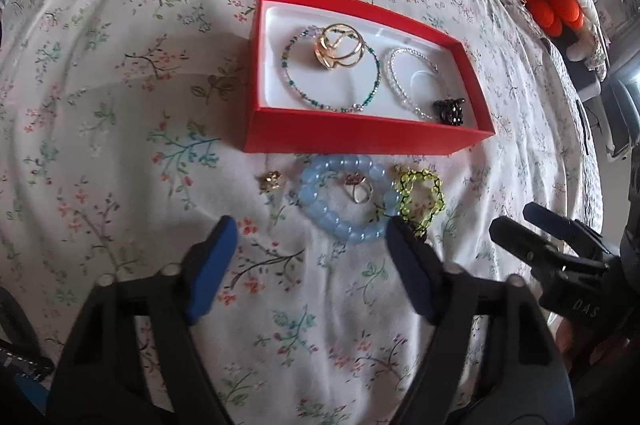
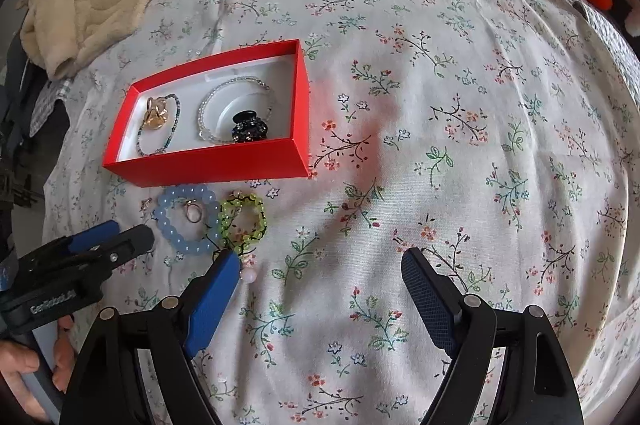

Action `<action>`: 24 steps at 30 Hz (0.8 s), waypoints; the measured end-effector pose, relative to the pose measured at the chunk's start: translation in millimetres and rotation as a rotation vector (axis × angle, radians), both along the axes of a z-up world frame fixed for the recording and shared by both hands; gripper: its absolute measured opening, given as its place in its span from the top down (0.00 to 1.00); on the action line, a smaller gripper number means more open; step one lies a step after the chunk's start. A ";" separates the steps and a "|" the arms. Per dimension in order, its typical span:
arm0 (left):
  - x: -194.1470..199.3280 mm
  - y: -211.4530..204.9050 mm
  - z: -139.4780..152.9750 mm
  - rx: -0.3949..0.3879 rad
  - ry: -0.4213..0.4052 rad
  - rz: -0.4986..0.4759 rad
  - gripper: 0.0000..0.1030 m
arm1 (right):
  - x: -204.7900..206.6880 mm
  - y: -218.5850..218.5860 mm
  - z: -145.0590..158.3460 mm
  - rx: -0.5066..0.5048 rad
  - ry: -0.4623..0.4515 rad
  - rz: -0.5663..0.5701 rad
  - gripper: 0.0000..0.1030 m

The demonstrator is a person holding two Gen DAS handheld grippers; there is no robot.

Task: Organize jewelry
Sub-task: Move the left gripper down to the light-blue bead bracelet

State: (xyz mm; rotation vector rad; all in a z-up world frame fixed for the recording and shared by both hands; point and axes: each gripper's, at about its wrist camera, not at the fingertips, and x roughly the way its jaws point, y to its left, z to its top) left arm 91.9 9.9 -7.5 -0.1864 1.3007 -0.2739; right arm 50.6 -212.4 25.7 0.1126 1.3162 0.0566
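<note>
Floral bedspread (image 1: 120, 105) is soft — my left gripper (image 1: 310, 231), jaws wide and empty, could snag cloth under the blue bracelet (image 1: 344, 201); right gripper (image 2: 320, 265) gapes empty too

The left gripper (image 1: 310, 229) is held pointing steeply downward, its blue-padded jaws set apart with nothing pressed between them. The right gripper (image 2: 320, 263) is likewise angled downward, with its jaws spread wide and nothing gripped. The left gripper's handle is seen clasped by a hand (image 2: 36, 365) at the lower left edge of the right wrist view.
</note>
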 end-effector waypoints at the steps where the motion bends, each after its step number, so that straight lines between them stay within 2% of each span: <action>1: 0.4 -2.4 -1.6 -0.001 0.003 -0.004 0.34 | 0.3 -0.2 -0.6 -0.001 0.002 -0.001 0.18; 3: 2.6 -6.5 -5.6 0.002 0.011 -0.007 0.44 | 1.1 -1.2 -1.4 -0.001 0.005 -0.002 0.18; 6: 7.1 -11.6 -12.9 0.005 0.024 0.002 0.51 | 1.4 -2.0 -3.0 -0.001 0.012 -0.005 0.18; 14: 11.4 -19.0 -19.9 0.058 -0.003 0.026 0.62 | 3.1 -3.8 -4.7 -0.002 0.020 -0.008 0.18; 16: 12.1 -20.2 -20.9 0.085 -0.014 0.029 0.70 | 3.6 -4.2 -5.9 -0.003 0.022 -0.008 0.18; 18: 13.5 -23.8 -21.4 0.124 -0.030 0.027 0.83 | 4.2 -4.7 -7.5 -0.003 0.026 -0.010 0.18; 21: 13.8 -23.5 -21.2 0.132 -0.036 0.025 0.88 | 5.7 -5.6 -9.6 -0.004 0.032 -0.014 0.18; 24: 13.4 -22.9 -19.5 0.128 -0.038 0.017 0.88 | 7.4 -6.8 -11.8 -0.006 0.036 -0.022 0.18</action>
